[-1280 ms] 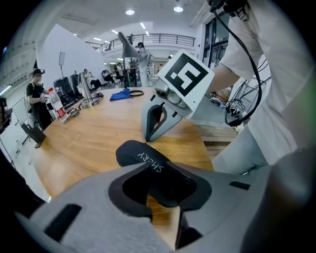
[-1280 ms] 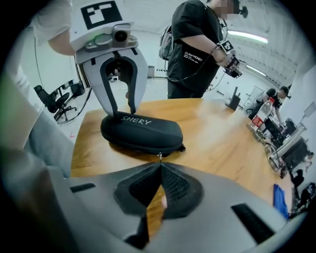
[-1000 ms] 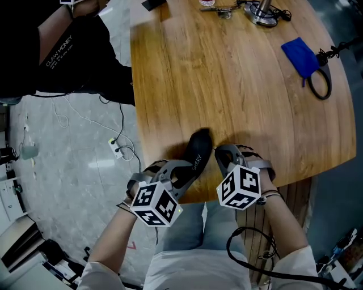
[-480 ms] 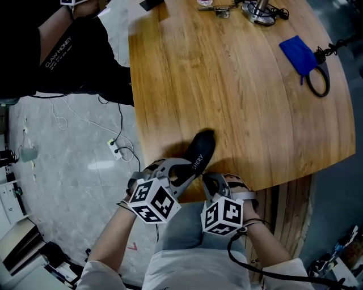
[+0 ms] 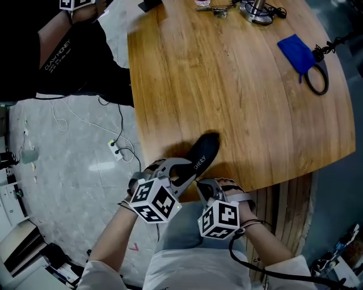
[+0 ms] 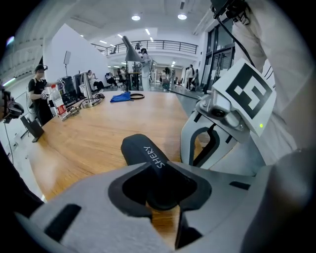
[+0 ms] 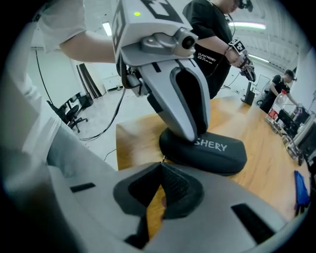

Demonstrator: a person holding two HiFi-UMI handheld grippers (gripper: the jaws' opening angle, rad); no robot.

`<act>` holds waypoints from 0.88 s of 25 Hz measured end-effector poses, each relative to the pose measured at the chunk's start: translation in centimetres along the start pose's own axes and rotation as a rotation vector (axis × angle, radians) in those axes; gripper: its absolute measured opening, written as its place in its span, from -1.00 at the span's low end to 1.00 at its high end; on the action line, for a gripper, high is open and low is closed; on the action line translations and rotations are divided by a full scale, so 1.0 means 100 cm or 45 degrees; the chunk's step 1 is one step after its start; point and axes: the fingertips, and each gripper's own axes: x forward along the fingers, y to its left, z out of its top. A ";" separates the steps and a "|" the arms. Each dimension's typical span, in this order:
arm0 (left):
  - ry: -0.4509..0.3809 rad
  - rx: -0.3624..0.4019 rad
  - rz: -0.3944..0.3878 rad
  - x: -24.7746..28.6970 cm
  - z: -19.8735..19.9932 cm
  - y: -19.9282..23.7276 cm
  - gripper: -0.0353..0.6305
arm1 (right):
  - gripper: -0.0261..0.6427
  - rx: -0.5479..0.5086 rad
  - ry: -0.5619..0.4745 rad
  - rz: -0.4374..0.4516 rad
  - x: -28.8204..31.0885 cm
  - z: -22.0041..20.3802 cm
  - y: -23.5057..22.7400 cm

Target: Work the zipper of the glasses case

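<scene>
A black glasses case [image 5: 203, 153] marked SHERY lies at the near edge of the wooden table [image 5: 238, 85]. My left gripper [image 5: 184, 173] is shut on its near end, the case [image 6: 143, 150] pressed between the pads while the jaws ease open slightly. My right gripper [image 5: 199, 184] sits just off the table edge, right beside the left one. In the right gripper view its tips [image 7: 162, 165] meet on a tiny metal zipper pull [image 7: 163, 159] at the case [image 7: 212, 148] rim. The left gripper [image 7: 185, 113] stands over the case there.
A blue pouch [image 5: 298, 52] with a black loop [image 5: 317, 79] lies at the table's far right. Small metal items [image 5: 255, 10] sit along the far edge. A person in black [image 5: 74, 51] stands at the far left, with cables and a power strip [image 5: 116, 148] on the floor.
My right gripper has moved left and back toward me, from beside the case to its near end off the table edge. The case's far end has swung slightly right. The left gripper kept its hold.
</scene>
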 end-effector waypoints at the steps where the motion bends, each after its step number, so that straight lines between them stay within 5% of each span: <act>1: -0.003 -0.002 0.000 0.000 0.000 0.000 -0.62 | -0.92 0.005 -0.002 0.000 0.003 0.002 0.002; 8: -0.138 -0.083 0.044 -0.015 0.017 0.017 -0.60 | -0.92 0.030 -0.003 0.022 0.004 -0.001 -0.001; 11: -0.200 -0.032 0.077 -0.018 0.052 0.038 -0.60 | -0.92 -0.006 -0.004 0.025 0.002 0.000 -0.002; 16: -0.035 0.154 -0.140 0.035 0.076 0.027 -0.61 | -0.92 -0.016 0.002 0.024 0.000 -0.002 -0.001; 19: 0.045 0.217 -0.120 0.044 0.059 0.032 -0.61 | -0.92 0.006 -0.004 0.019 -0.007 -0.005 -0.007; 22: 0.027 0.130 -0.062 0.032 0.047 0.043 -0.60 | -0.92 0.022 -0.006 0.000 -0.014 -0.015 -0.015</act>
